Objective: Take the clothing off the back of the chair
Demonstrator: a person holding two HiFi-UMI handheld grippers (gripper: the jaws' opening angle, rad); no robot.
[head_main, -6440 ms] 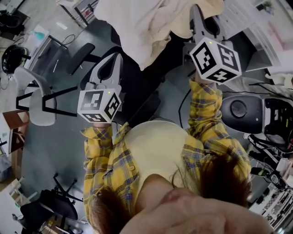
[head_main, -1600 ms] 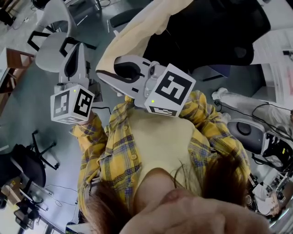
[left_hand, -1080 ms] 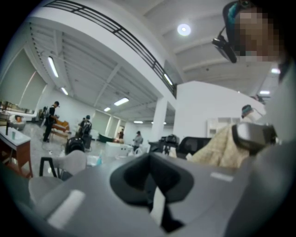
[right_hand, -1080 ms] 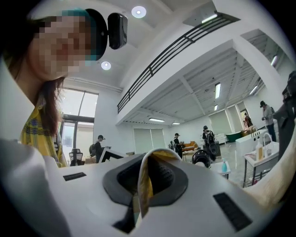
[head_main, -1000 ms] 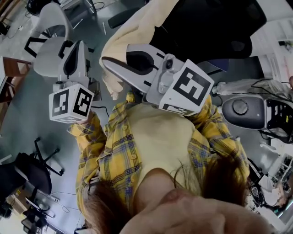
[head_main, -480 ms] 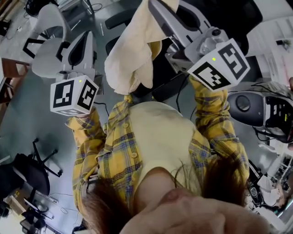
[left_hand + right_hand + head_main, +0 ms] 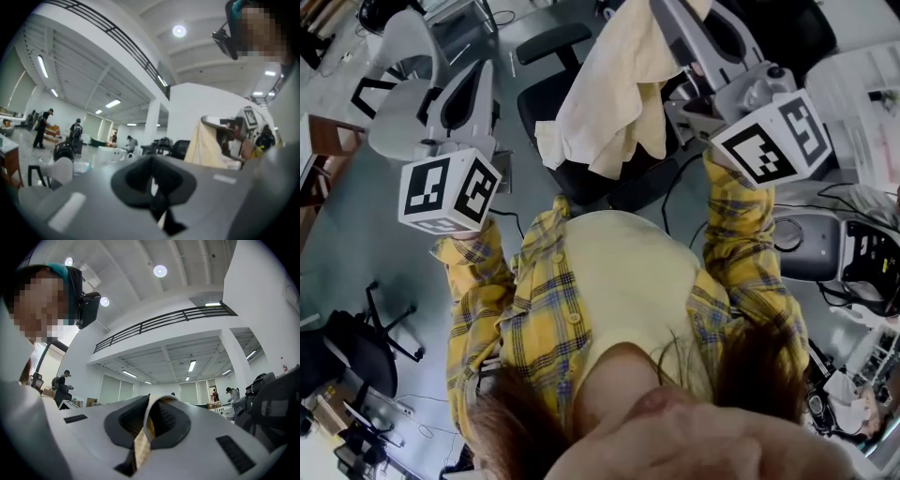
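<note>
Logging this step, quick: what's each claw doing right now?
Left claw: closed, empty.
Right claw: closed on the cream garment.

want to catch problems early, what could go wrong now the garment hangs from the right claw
The right claw pinches only a thin fold of the cream garment, so it could slip free. Its loose end dangles close to the black chair and might snag on it. The left claw is shut and empty, so nothing would catch a drop.
</note>
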